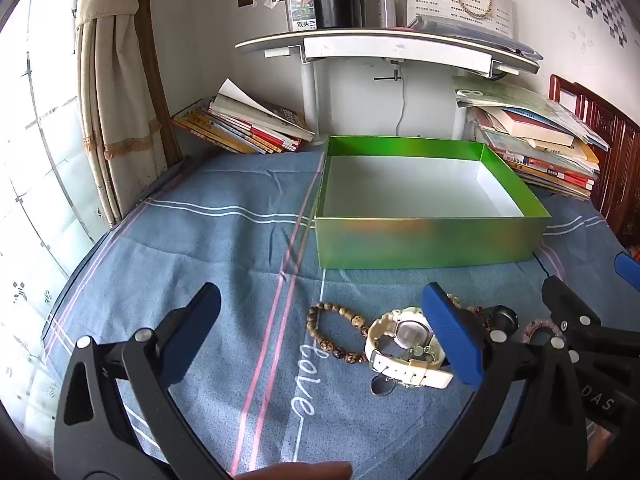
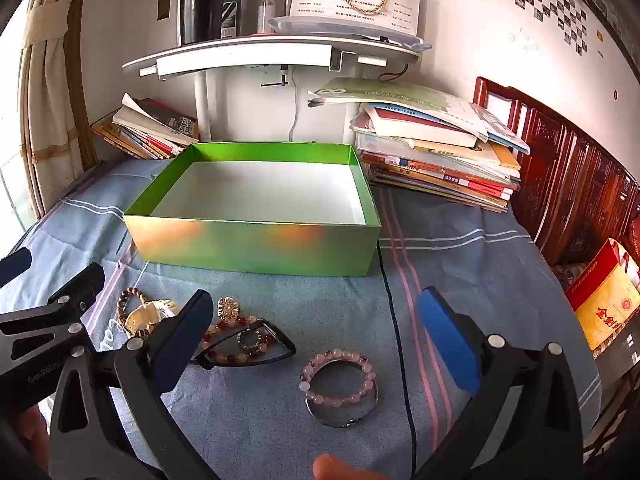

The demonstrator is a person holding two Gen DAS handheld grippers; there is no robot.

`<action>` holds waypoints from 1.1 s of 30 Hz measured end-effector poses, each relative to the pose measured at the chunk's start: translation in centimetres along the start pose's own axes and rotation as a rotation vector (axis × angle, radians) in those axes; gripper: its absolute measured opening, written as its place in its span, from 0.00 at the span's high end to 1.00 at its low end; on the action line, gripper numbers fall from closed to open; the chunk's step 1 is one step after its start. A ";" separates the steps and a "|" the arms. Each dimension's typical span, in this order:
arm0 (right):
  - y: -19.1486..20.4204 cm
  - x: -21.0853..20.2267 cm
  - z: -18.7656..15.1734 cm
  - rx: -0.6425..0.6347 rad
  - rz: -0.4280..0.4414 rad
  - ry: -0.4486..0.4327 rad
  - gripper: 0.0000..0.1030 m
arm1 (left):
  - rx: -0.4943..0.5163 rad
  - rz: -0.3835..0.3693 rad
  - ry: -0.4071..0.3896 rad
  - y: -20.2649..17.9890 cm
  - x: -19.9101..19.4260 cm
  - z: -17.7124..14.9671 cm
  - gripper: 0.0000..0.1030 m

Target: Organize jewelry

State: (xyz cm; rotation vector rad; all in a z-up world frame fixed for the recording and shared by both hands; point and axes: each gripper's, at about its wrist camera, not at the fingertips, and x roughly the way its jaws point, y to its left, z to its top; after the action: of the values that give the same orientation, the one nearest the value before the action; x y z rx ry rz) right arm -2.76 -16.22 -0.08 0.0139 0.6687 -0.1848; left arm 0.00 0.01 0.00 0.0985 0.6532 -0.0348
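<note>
left gripper (image 1: 332, 344): jaws wide apart, nothing in them, hovering over the blue cloth (image 1: 200, 248)

right gripper (image 2: 320, 340): same deal, spread wide and empty

jewelry: all on the cloth in front of the green box (image 2: 256, 248), which looks empty

nearest to left: wooden bead bracelet (image 1: 336, 334) and white watch (image 1: 404, 344), right between its fingers, watch strap lying roughly crosswise

nearest to right: pink bead bracelet (image 2: 340, 376) on a metal bangle (image 2: 344, 416), flat, dead ahead between the fingers

further left of right: red-amber bracelet (image 2: 236, 344) and gold brooch (image 2: 230, 308)

box direction: straight beyond the pile for both hands
</note>
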 end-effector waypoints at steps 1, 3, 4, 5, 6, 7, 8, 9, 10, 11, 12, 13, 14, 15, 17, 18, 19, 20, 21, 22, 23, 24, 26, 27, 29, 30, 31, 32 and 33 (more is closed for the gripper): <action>0.0 0.0 0.0 0.001 0.001 0.001 0.02 | 0.001 0.001 0.000 0.0 0.0 0.0 0.04; 0.0 0.1 0.0 0.001 0.000 0.001 0.02 | -0.001 0.000 0.000 0.0 0.0 0.0 0.04; 0.0 0.1 0.0 0.002 0.001 0.002 0.02 | -0.001 0.000 0.001 0.0 0.0 0.0 0.04; 0.0 0.1 -0.1 0.002 0.001 0.003 0.02 | 0.000 0.001 0.002 0.0 0.0 0.0 0.04; 0.0 0.1 -0.1 0.002 0.001 0.003 0.02 | 0.000 0.001 0.002 0.0 0.0 0.0 0.04; 0.0 0.1 -0.1 0.003 0.001 0.003 0.02 | 0.000 0.001 0.002 0.0 0.0 -0.1 0.04; 0.0 0.1 -0.1 0.003 0.001 0.003 0.02 | -0.001 0.001 0.002 0.0 -0.1 -0.1 0.04; 0.2 0.1 0.0 -0.001 0.000 0.004 0.02 | -0.001 0.001 0.003 0.0 -0.1 -0.1 0.04; 0.2 0.1 0.0 0.000 0.000 0.005 0.02 | -0.001 -0.001 0.005 0.0 0.0 0.0 0.04; 0.2 0.0 0.0 0.000 0.000 0.005 0.02 | -0.001 -0.002 0.006 0.0 0.0 0.0 0.04; 0.2 -0.1 0.1 0.001 0.001 0.005 0.02 | -0.001 -0.002 0.007 0.0 0.0 0.0 0.04; 0.1 -0.1 0.1 0.002 0.001 0.005 0.02 | -0.001 -0.002 0.008 0.0 0.0 -0.1 0.04; 0.1 0.1 -0.2 0.004 0.002 0.005 0.02 | 0.001 -0.001 0.010 0.0 -0.1 -0.1 0.04; -0.1 0.3 -0.1 0.005 0.002 0.004 0.02 | 0.003 0.000 0.010 -0.3 0.1 -0.5 0.04; -0.1 0.3 -0.1 0.006 0.002 0.003 0.02 | 0.006 0.002 0.010 -0.4 0.1 -0.6 0.04; -0.1 0.3 -0.2 0.007 0.002 0.004 0.02 | 0.005 0.001 0.010 -0.4 0.2 -0.7 0.04; -0.1 0.3 -0.2 0.007 0.002 0.004 0.02 | 0.004 0.001 0.011 -0.4 0.2 -0.7 0.04; -0.1 0.3 -0.2 0.006 0.002 0.004 0.02 | 0.004 0.000 0.012 -0.4 0.2 -0.8 0.04; -0.1 0.3 -0.1 0.006 0.002 0.005 0.02 | 0.003 0.000 0.013 -0.4 0.2 -0.8 0.04; -0.1 0.3 -0.1 0.006 0.002 0.006 0.02 | 0.003 -0.001 0.015 -0.3 0.4 -0.5 0.04; -0.2 0.4 -0.1 0.007 0.003 0.007 0.02 | 0.002 -0.001 0.016 -0.4 0.3 -0.6 0.04; -0.1 0.3 -0.2 0.005 0.002 0.008 0.02 | -0.001 -0.004 0.019 -0.2 0.4 -0.6 0.04; 0.0 0.3 -0.2 0.004 0.001 0.010 0.02 | -0.007 -0.006 0.022 -0.1 0.4 -0.6 0.04; 0.0 0.3 -0.3 0.004 0.001 0.010 0.02 | -0.009 -0.005 0.023 -0.1 0.4 -0.5 0.04; 0.0 0.3 -0.3 0.005 0.003 0.009 0.02 | -0.011 0.000 0.021 -0.1 0.2 -0.6 0.04; 0.0 0.3 -0.3 0.005 0.001 0.009 0.02 | -0.011 0.000 0.022 0.0 0.2 -0.5 0.04; 0.0 0.3 -0.3 0.006 0.001 0.008 0.02 | -0.010 0.001 0.021 0.0 0.1 -0.6 0.04; 0.0 0.3 -0.3 0.007 0.001 0.008 0.02 | -0.010 0.002 0.021 0.1 0.1 -0.6 0.04; 0.0 0.4 -0.3 0.007 0.000 0.010 0.02 | -0.010 0.002 0.022 0.1 0.1 -0.6 0.04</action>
State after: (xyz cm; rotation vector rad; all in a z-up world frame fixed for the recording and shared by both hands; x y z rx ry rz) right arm -2.68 -16.25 -0.54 0.0216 0.6782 -0.1869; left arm -0.23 0.14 -0.54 0.0902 0.6749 -0.0290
